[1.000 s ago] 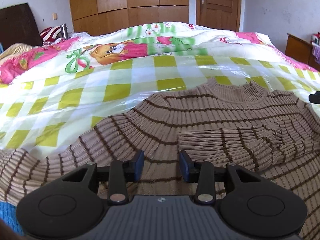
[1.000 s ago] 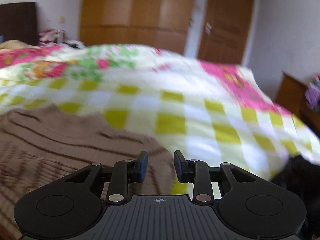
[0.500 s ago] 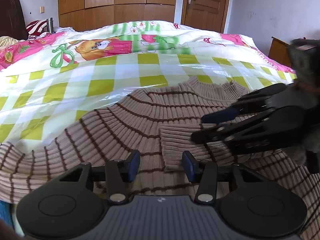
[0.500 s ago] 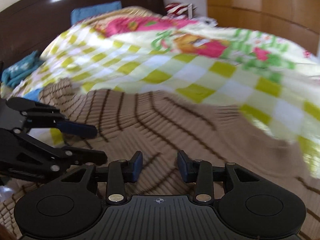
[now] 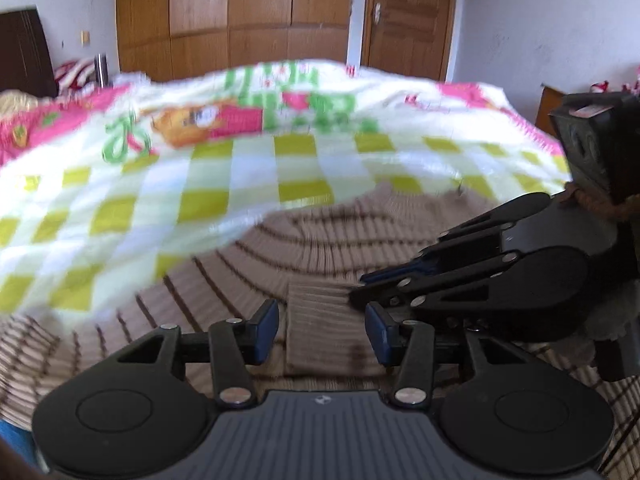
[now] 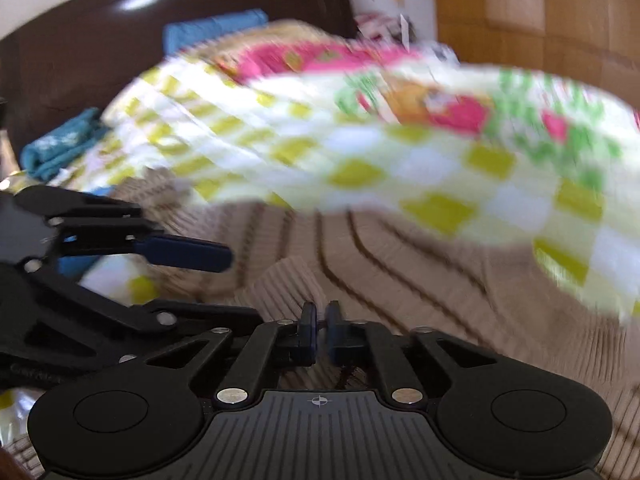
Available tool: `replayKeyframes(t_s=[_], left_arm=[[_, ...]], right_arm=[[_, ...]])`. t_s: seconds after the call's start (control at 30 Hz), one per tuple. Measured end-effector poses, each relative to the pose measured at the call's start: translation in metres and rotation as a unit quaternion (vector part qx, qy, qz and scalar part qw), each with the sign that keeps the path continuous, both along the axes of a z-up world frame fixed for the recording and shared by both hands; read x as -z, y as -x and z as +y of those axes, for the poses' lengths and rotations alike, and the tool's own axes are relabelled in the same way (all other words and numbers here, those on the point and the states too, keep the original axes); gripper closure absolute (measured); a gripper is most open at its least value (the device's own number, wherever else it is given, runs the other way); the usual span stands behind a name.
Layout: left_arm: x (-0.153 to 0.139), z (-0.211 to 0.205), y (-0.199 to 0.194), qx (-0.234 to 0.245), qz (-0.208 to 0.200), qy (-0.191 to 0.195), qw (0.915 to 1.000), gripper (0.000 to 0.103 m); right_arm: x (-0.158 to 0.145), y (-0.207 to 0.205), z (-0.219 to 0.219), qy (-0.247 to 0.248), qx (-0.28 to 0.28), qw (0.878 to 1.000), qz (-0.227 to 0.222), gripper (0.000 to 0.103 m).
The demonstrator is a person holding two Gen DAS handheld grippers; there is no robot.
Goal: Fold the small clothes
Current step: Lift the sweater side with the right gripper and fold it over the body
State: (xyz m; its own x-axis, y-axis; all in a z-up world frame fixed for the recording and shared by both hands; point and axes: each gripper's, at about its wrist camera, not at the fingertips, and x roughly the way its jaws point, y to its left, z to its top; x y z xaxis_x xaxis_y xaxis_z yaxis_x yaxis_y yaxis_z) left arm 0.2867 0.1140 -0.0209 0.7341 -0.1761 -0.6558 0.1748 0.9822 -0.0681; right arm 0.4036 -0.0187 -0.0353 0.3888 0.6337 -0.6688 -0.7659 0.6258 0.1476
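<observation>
A tan knit sweater (image 5: 320, 240) with thin brown stripes lies spread on the bed, one sleeve folded across its chest. That sleeve's cuff (image 5: 320, 320) lies between the fingers of my left gripper (image 5: 322, 328), which is open and hovers just over it. My right gripper (image 5: 358, 289) comes in from the right. Its jaws are closing and stand almost together, pinching the cuff's far right corner. In the blurred right wrist view the right gripper (image 6: 320, 328) is over the cuff (image 6: 288, 280) and sweater (image 6: 400, 280). The left gripper (image 6: 244, 286) reaches in from the left.
A yellow-green checked bedspread (image 5: 200, 200) with pink cartoon prints covers the bed beyond the sweater. A dark headboard (image 6: 120, 60) and a blue cloth (image 6: 60, 148) are at one end. A wooden wardrobe (image 5: 240, 20), a door (image 5: 408, 20) and a nightstand (image 5: 550, 108) stand behind.
My right gripper swung in from the bed's right side across the sweater to the folded sleeve's cuff and its jaws closed. The left gripper stayed over the cuff and its jaws widened slightly.
</observation>
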Motion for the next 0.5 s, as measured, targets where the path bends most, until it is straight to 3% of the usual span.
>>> replayKeyframes(t_s=[0.1, 0.27, 0.37, 0.43, 0.5], left_arm=[[0.016, -0.007, -0.007, 0.002, 0.033, -0.022, 0.9992, 0.043], [-0.003, -0.013, 0.008, 0.001, -0.013, -0.023, 0.9996, 0.043], [-0.014, -0.024, 0.007, 0.022, -0.032, 0.006, 0.9992, 0.042], [-0.007, -0.039, -0.002, 0.033, -0.018, 0.001, 0.9993, 0.042], [0.01, -0.052, -0.014, 0.04, 0.011, -0.011, 0.9991, 0.042]], right_arm=[[-0.005, 0.005, -0.021, -0.019, 0.034, 0.999, -0.012, 0.092], [-0.036, 0.023, -0.111, -0.073, 0.146, 0.986, -0.047, 0.089], [-0.036, 0.034, -0.165, -0.026, 0.213, 0.973, -0.087, 0.088], [-0.025, 0.037, -0.197, 0.003, 0.253, 0.964, -0.076, 0.088], [-0.003, 0.032, -0.222, 0.072, 0.306, 0.948, -0.049, 0.088]])
